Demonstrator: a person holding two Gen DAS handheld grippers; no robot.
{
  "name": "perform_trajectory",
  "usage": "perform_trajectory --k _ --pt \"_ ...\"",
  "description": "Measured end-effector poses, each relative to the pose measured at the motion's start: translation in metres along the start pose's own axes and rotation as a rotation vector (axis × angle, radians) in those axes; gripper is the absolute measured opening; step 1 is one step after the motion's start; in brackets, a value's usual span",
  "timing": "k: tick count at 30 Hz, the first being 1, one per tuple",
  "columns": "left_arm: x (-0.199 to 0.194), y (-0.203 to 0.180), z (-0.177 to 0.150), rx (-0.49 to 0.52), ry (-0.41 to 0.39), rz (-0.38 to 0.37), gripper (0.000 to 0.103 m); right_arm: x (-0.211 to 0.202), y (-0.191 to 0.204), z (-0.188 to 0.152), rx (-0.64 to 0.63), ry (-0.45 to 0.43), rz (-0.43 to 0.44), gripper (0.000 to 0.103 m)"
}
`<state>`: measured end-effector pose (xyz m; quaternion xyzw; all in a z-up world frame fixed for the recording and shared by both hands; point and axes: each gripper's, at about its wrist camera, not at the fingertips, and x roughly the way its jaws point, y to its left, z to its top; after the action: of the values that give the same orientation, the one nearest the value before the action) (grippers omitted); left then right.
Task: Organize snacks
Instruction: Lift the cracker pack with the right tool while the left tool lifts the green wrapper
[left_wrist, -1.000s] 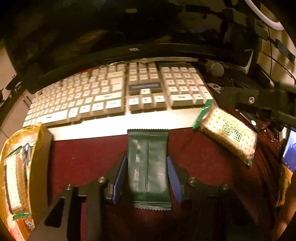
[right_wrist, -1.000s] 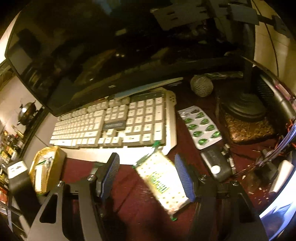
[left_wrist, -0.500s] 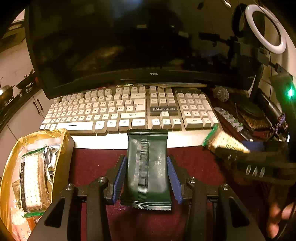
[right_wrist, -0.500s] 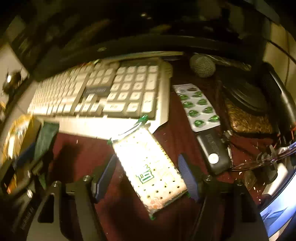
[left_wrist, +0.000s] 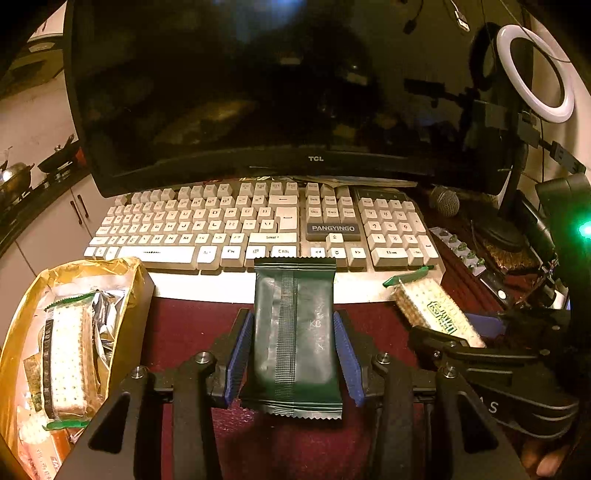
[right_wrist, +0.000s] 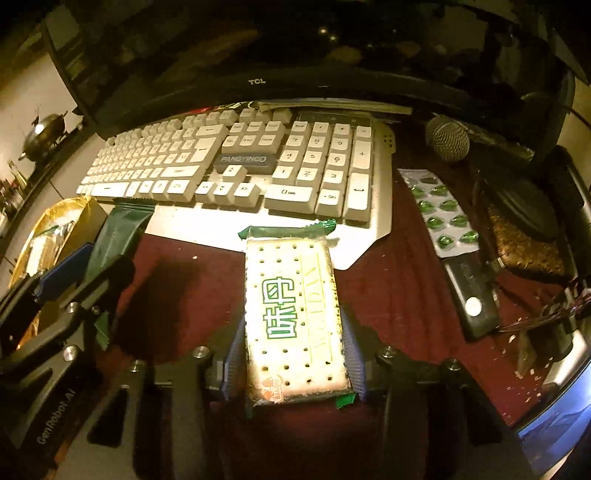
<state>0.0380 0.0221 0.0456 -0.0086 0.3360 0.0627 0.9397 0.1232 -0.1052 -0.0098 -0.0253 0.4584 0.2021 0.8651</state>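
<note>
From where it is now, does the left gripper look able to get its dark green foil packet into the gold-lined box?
Probably yes. The left gripper is shut on the dark green foil packet, and the gold-lined box sits open-topped just to its left, with nothing in between. The box already holds cracker packs, so room may be tight.

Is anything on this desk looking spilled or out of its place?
Yes. Pale crumbs lie scattered on the dark red mat at its right edge, beside the black device. A blister pack of green pills lies loose among the desk clutter, next to the keyboard.

snack box (left_wrist: 136, 295) left of keyboard (left_wrist: 258, 225) (monitor (left_wrist: 258, 92) behind it).
</note>
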Motion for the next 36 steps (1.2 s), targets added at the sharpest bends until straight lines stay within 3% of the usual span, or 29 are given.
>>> perform_trajectory --k 5,12,36 --pt "-0.002 0.000 0.000 -0.002 -0.009 -0.001 0.047 -0.003 -0.004 0.002 0.038 -0.026 0.044 0.046" --pt "-0.011 0.001 0.001 0.000 -0.057 0.009 0.047 -0.028 -0.003 0.008 0.066 -0.148 0.063 0.046" --pt "-0.028 -0.004 0.000 0.016 -0.143 0.045 0.047 -0.059 0.006 0.010 0.050 -0.282 0.051 0.046"
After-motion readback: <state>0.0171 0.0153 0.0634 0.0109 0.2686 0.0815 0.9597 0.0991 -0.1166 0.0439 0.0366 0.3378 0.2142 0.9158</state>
